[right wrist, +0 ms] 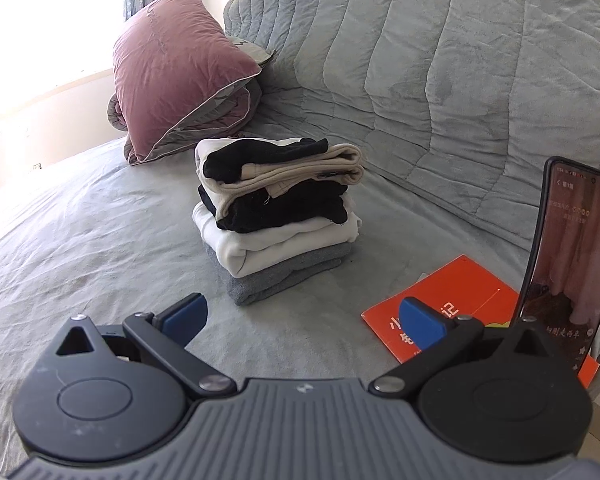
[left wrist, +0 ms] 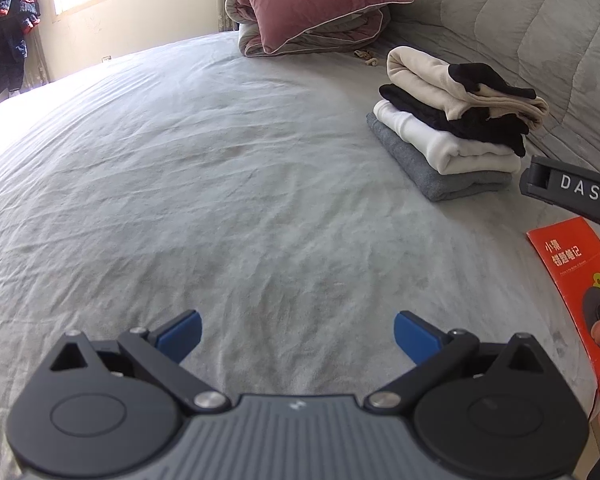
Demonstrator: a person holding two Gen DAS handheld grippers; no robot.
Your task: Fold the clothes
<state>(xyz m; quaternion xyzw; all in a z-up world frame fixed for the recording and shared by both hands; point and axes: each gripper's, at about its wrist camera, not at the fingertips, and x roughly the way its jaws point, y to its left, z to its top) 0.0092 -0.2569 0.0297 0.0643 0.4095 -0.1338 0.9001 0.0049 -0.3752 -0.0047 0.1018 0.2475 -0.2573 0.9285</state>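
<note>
Both jaws released, nothing held: left gripper (left wrist: 298, 336) hovers over bare wrinkled bedsheet (left wrist: 180, 200), right gripper (right wrist: 304, 320) faces the folded stack (right wrist: 278, 220). Stack sits by the bed's headboard edge, likely parked clear of the folding area: grey knit base, white fleece, black, beige on top. Soft, squared, slightly slumped. Orange booklet (right wrist: 460, 292) lies flat beside it.

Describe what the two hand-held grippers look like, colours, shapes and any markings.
Both look alike. The left hand-held gripper and right hand-held gripper each have a grey ribbed body, two round black discs, black linkage arms with silver rivets, and blue finger pads. A small white logo sits on the ribbing. In the left wrist view, the right one's side shows white letters "DAS". No cables or sleeves are visible.
</note>
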